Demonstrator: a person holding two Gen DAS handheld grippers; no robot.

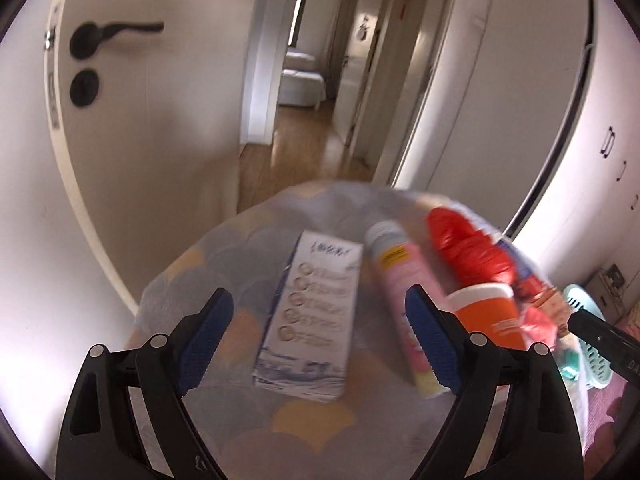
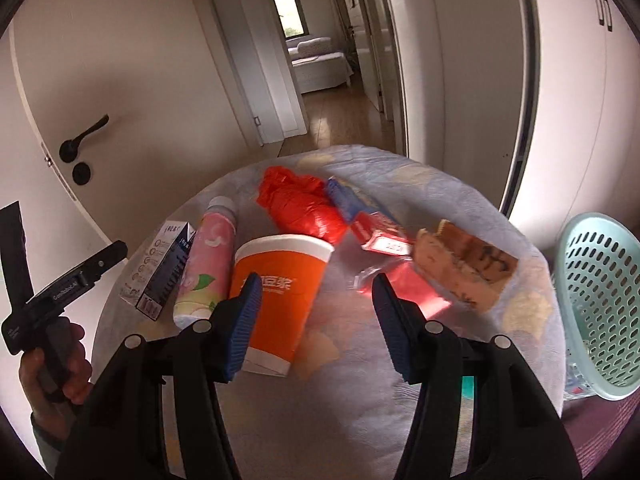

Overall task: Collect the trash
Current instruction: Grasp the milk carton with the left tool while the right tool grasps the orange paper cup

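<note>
Trash lies on a round table with a pale patterned cloth (image 2: 360, 420). From left: a white and blue carton (image 1: 310, 320) (image 2: 160, 268), a pink bottle on its side (image 1: 404, 304) (image 2: 208, 268), an orange paper cup on its side (image 2: 280, 300) (image 1: 492, 316), a red plastic bag (image 2: 300, 204) (image 1: 468, 248), a red and blue wrapper (image 2: 372, 224), a clear red wrapper (image 2: 404, 288) and a beige packet (image 2: 464, 272). My left gripper (image 1: 320, 340) is open above the carton. My right gripper (image 2: 316, 320) is open over the cup's right side.
A mint green perforated basket (image 2: 600, 300) stands tilted at the table's right. A white door with a black handle (image 1: 112, 36) is at the left. A hallway with wood floor (image 1: 304, 148) leads to a bedroom. White wardrobe doors (image 2: 580, 100) are at the right.
</note>
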